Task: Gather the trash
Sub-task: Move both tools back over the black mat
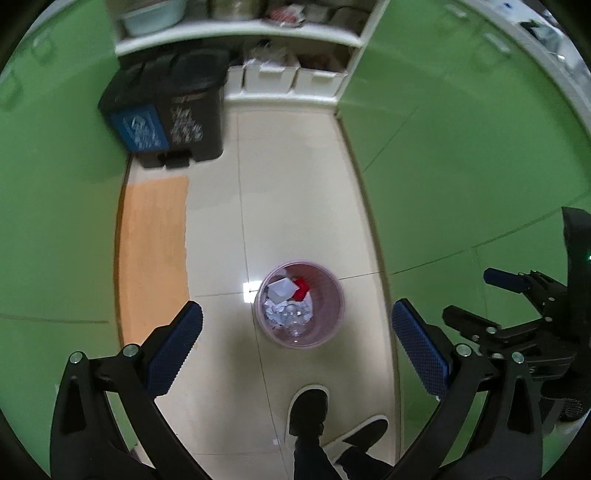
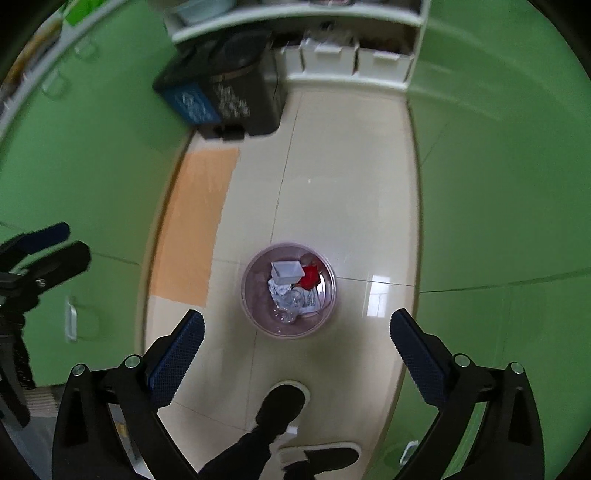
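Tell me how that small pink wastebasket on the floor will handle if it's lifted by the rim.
The pink wastebasket looks like thin plastic, so the rim may flex. Its load, crumpled paper and a clear bottle, seems light. Narrow and upright, it could tip if nudged.

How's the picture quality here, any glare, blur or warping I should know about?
Left wrist view: a bright glare patch on the floor tiles beside the pink trash bin; shelves at the top smeared. Right wrist view: window-like reflection right of the bin; black pedal bin blurred. Both: fisheye bends the green cabinets.
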The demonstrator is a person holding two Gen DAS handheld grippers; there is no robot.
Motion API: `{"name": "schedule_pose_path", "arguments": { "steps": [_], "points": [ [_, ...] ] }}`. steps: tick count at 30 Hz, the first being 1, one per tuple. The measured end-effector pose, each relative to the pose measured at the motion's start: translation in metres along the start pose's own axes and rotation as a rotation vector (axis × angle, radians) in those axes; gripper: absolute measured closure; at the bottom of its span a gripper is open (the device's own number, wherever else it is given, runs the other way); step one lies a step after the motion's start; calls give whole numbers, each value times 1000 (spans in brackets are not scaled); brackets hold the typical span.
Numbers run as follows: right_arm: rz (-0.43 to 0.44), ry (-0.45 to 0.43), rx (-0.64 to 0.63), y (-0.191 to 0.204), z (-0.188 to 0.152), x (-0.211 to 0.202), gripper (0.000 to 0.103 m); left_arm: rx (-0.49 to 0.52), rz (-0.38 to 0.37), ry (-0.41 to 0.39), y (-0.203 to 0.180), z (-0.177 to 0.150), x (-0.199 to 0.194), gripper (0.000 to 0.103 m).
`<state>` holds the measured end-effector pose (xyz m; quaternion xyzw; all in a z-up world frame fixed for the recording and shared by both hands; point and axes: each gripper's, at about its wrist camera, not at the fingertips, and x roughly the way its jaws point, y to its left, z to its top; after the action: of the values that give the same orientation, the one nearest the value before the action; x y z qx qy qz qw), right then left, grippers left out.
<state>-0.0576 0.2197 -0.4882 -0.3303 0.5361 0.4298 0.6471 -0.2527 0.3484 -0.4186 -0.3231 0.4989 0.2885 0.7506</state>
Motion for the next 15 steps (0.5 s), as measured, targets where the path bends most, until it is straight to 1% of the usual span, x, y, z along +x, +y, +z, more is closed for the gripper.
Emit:
{"name": "schedule_pose_path", "arguments": {
  "steps": [2, 3, 4, 5, 6, 7, 8, 9, 12, 13, 15],
  "points": [
    [-4, -30, 23, -3, -3, -36, 6, 30, -10, -9, -17, 6, -34, 3],
    [-7, -53, 40, -5, -5, -64, 6, 46, -13, -16, -25, 8, -50, 3],
    [-10, -68, 53, -7, -5, -81, 6, 57, -19, -20, -31, 11, -62, 3],
    [-11, -89, 72, -8, -6, -103, 6, 77, -29, -25, -42, 15, -82, 3],
    [-12, -116, 92, -11, -8, -131, 6, 97, -36, -34, -52, 19, -98, 3],
    [-17, -132, 102, -13, -9, -147, 6, 113, -41, -44, -61, 23, -109, 3],
    [-22, -155, 115, -16, -10, -167, 6, 139, -52, -61, -74, 27, -129, 3],
    [-28, -188, 136, -21, -13, -193, 6, 157, -63, -76, -86, 32, -144, 3],
    [-49, -253, 185, -34, -20, -240, 6, 211, -93, -124, -117, 44, -181, 3],
    [-58, -288, 215, -43, -25, -262, 6, 233, -106, -142, -130, 49, -194, 3],
    [-80, -328, 248, -52, -31, -287, 6, 279, -129, -173, -155, 57, -216, 3]
  ]
}}
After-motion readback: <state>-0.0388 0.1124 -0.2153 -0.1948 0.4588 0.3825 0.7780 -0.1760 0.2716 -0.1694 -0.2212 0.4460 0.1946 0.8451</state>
